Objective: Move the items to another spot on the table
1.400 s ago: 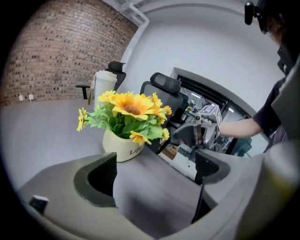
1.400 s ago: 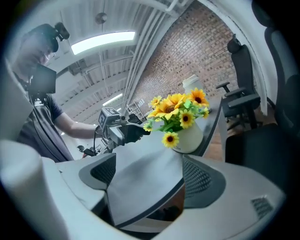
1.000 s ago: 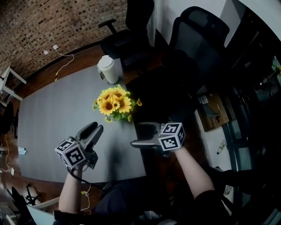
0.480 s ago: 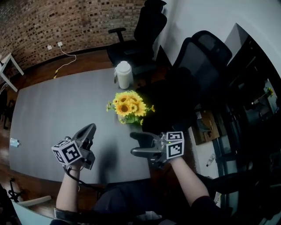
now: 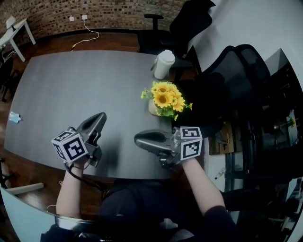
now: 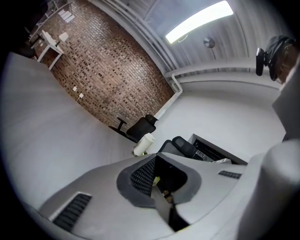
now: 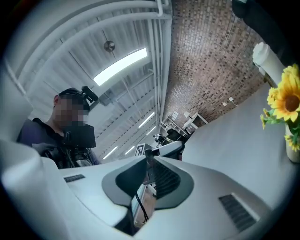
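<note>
We are holding the left tongs (image 5: 97, 121) pressed together and empty, and the right tongs (image 5: 140, 139), which have just been closing on nothing, above the near edge of the counter (image 5: 66, 80), apparently because the sunflowers (image 5: 164, 97) and the white cup (image 5: 163, 63), standing at its far right side, are not yet within reach.

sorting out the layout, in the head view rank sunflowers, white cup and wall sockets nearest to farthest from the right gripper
From the right gripper, whose jaws have just been closing with nothing between them:
1. sunflowers, just beyond it, by the table's right edge
2. white cup, at the table's far edge
3. wall sockets, on the brick wall, beyond the table
</note>
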`<act>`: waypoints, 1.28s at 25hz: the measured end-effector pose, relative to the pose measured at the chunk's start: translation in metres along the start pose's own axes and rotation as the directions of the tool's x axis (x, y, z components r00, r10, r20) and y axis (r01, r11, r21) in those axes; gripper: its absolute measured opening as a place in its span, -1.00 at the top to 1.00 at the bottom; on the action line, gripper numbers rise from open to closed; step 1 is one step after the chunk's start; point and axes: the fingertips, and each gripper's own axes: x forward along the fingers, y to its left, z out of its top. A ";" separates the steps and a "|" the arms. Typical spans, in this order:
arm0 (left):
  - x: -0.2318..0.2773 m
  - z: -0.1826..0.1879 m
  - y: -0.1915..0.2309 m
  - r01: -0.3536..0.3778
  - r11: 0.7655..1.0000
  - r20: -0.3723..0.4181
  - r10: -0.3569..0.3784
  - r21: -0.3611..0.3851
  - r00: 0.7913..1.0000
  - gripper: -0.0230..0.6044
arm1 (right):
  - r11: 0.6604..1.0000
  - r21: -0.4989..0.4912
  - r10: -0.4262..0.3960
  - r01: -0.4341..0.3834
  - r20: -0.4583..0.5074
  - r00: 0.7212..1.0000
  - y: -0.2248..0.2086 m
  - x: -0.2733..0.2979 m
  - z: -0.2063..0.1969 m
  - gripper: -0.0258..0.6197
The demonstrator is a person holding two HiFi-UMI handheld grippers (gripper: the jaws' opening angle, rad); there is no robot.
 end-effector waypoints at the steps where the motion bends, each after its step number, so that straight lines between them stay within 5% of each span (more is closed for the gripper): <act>1: -0.005 0.000 0.001 -0.007 1.000 -0.003 0.007 0.010 1.000 0.95 | 1.000 -0.004 0.009 -0.009 -0.009 1.000 0.001 0.004 -0.001 0.93; 10: -0.022 0.008 -0.025 -0.089 0.993 0.020 0.088 0.073 0.996 0.95 | 0.991 0.020 0.135 -0.136 0.036 0.990 0.012 0.001 0.008 0.98; 22: 0.003 -0.028 -0.113 -0.186 0.974 0.078 0.177 0.133 0.981 0.95 | 0.974 -0.009 0.225 -0.225 -0.021 0.974 0.052 -0.089 -0.007 0.98; 32: -0.047 -0.062 -0.127 -0.364 0.926 0.135 0.350 0.102 0.927 0.95 | 0.929 0.033 0.371 -0.370 -0.142 0.918 0.079 -0.080 -0.035 0.98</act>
